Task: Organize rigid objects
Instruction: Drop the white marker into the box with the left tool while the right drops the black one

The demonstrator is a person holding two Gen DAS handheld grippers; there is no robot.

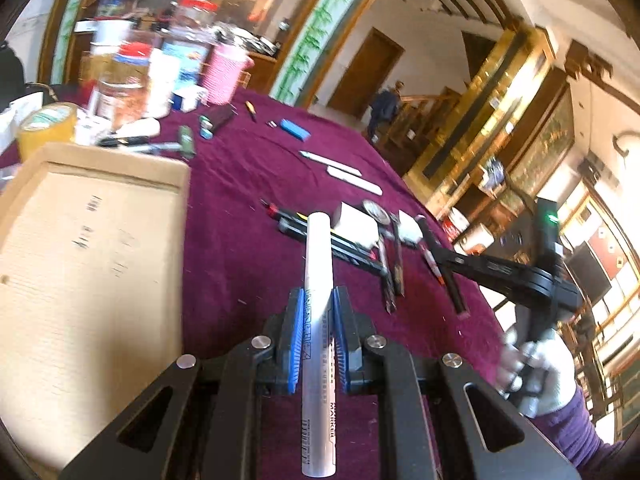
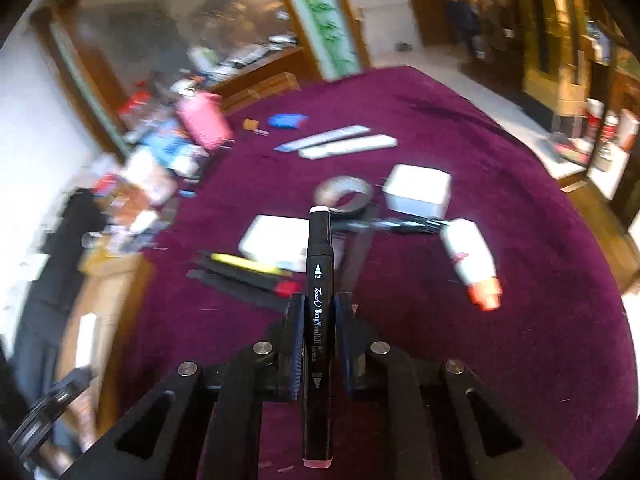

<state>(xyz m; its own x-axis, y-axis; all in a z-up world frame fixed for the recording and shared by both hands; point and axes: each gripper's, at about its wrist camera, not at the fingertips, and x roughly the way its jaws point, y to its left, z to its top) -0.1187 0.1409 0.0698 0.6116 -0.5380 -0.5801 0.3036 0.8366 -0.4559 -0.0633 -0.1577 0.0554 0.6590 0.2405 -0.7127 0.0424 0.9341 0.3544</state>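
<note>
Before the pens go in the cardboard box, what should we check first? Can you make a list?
1. Left gripper shut on the white marker: ok.
2. Right gripper shut on the black marker: ok.
3. Both markers sit straight between the pads, not tilted: ok.
4. Cardboard box close by on the left, open on top: ok.
5. Room inside the box: ok, the part that shows is bare.
6. Path from the right gripper to the box: cannot tell, its view is blurred.
</note>
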